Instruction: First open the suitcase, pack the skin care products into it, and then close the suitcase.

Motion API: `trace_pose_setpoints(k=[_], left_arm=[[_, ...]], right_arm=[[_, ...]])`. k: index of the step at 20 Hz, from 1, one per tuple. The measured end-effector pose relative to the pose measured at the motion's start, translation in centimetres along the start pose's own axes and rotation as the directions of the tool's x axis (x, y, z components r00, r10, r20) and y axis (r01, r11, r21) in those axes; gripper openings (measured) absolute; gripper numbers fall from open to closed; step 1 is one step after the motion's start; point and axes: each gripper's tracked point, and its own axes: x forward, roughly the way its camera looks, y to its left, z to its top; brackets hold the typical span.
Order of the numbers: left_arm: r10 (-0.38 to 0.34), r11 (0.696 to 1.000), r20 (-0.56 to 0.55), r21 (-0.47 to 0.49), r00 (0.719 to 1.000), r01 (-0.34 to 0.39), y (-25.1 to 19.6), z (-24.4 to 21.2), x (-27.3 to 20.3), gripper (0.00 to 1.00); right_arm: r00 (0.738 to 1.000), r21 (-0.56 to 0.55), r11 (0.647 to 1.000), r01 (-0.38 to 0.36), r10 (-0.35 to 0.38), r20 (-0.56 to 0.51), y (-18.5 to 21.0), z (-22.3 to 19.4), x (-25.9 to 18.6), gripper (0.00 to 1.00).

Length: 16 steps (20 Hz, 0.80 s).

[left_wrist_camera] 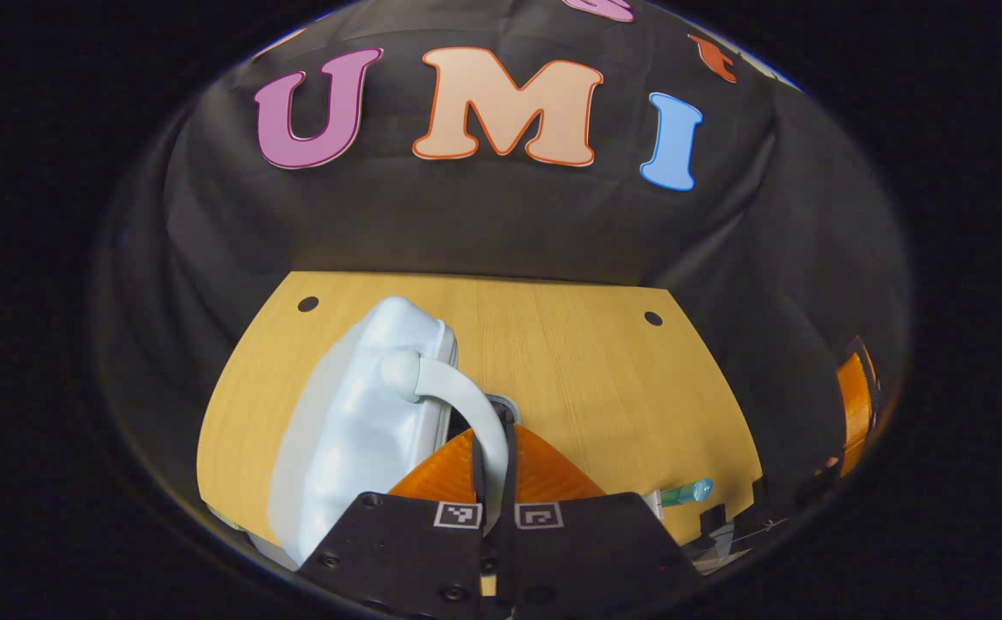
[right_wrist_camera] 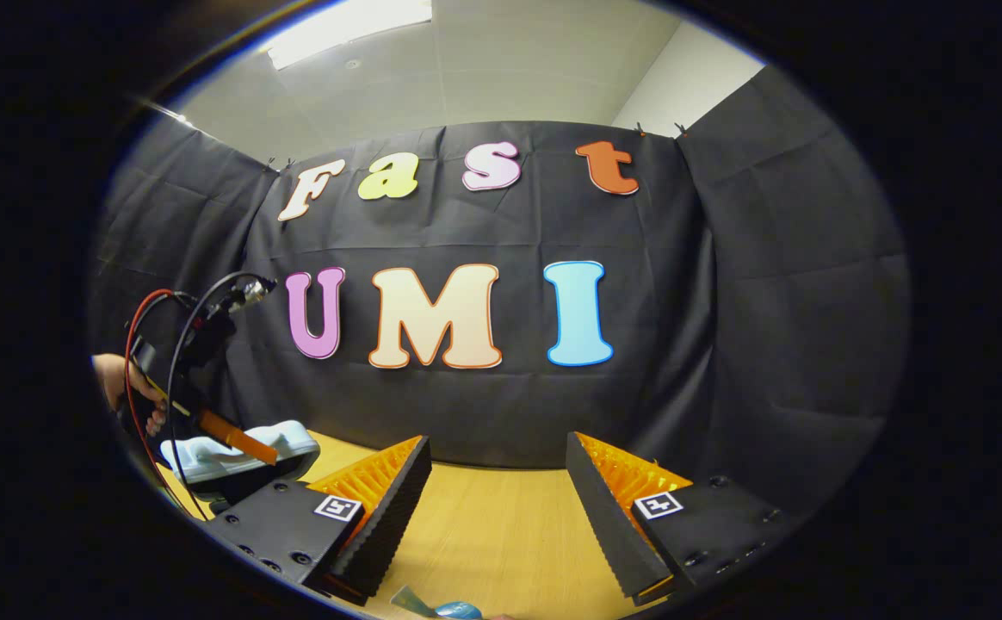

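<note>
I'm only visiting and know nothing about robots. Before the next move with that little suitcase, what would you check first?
1. Left gripper jaws closed on the handle: ok.
2. Suitcase lid open enough for packing: cannot tell.
3. Right gripper jaws open and empty, ready to pick something up: ok.
4. Teal tube packed: not ok, it lies on the table.

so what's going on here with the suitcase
A person holds a gripper in each hand at a wooden table. The left gripper is shut on the handle of the pale blue suitcase, which looks closed or barely lifted. The right gripper hangs open above the table, holding nothing. A small blue-green tube lies on the table, not yet packed.
</note>
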Motion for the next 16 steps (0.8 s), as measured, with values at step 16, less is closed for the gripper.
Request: trace_pose_setpoints(k=[16], left_arm=[[0.210, 0.977, 0.174, 0.000, 0.962, -0.213, 21.2, 5.2, -3.9, 0.00]], right_arm=[[1.000, -0.031, 0.999, 0.029, -0.029, -0.001, 9.7, -0.5, 2.0, 0.99]])
